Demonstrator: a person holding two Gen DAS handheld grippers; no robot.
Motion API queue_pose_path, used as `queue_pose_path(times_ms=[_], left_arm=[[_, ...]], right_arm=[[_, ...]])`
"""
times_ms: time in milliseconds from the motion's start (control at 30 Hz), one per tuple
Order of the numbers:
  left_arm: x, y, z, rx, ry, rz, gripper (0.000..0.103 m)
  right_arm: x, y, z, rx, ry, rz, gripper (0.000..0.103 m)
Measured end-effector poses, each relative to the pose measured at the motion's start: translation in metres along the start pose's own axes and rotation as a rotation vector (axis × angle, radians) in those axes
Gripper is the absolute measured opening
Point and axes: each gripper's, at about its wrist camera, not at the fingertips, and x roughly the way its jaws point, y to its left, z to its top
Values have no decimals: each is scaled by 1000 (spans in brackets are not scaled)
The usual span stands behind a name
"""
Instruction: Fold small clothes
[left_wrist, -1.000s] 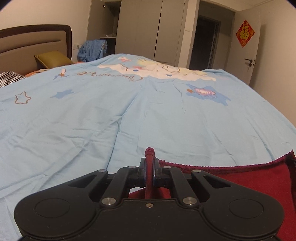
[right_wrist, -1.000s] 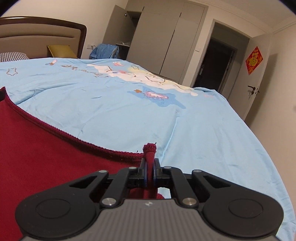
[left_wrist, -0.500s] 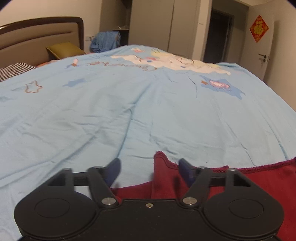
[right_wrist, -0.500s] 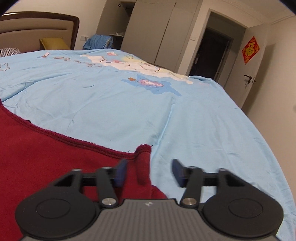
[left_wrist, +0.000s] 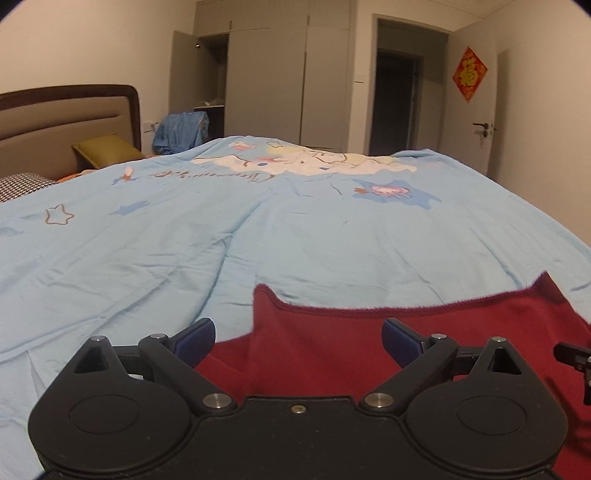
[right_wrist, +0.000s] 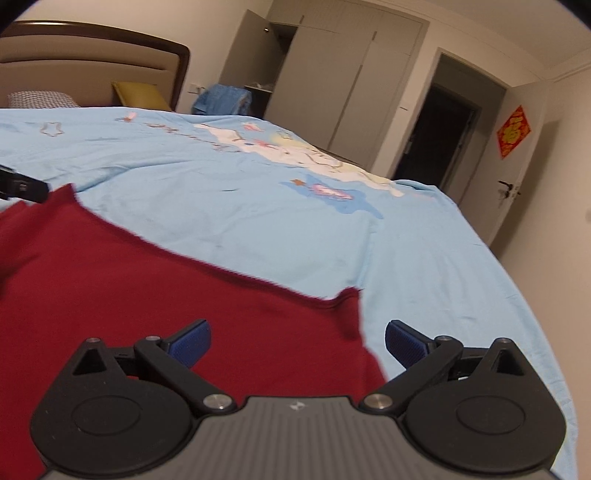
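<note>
A dark red garment (left_wrist: 369, 343) lies flat on the light blue bedspread (left_wrist: 295, 229), its far edge running across in front of me. My left gripper (left_wrist: 298, 339) is open and empty above the garment's left corner. In the right wrist view the same red garment (right_wrist: 147, 295) fills the lower left. My right gripper (right_wrist: 297, 341) is open and empty above its right corner. The other gripper's tip shows at each view's edge: one (left_wrist: 572, 356) at the right of the left wrist view, one (right_wrist: 22, 186) at the left of the right wrist view.
A bed headboard (left_wrist: 66, 118) and pillows (left_wrist: 103, 149) stand at the far left. A blue cloth pile (left_wrist: 183, 131) sits by the open wardrobe (left_wrist: 266, 74). A doorway (left_wrist: 402, 99) and a door with a red ornament (left_wrist: 469, 74) are at the back right.
Both grippers were shut on the red garment's corners a second ago. They opened, let the corners drop onto the bedspread, and pulled back a little.
</note>
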Motion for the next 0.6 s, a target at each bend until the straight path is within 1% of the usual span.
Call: queue_pose_path(times_ms=[67, 167, 233, 300, 400, 500, 600], left_arm=[[5, -5, -7, 17, 23, 1, 97], [16, -5, -16, 28, 56, 30, 97], [23, 0, -22, 13, 86, 49, 97], [31, 9, -31, -24, 119, 65, 98], [32, 16, -39, -63, 103, 47, 99], [34, 15, -41, -49, 107, 47, 102], [37, 13, -42, -39, 110, 52, 102]], right_arm=[[-4, 12, -6, 7, -3, 16, 103], [-4, 26, -13, 13, 1, 40, 103], [-1, 33, -17, 14, 6, 49, 103], [2, 37, -22, 12, 7, 48, 103], [8, 38, -33, 45, 8, 55, 103], [12, 30, -41, 113, 4, 82, 103], [15, 22, -45, 152, 5, 106, 103]])
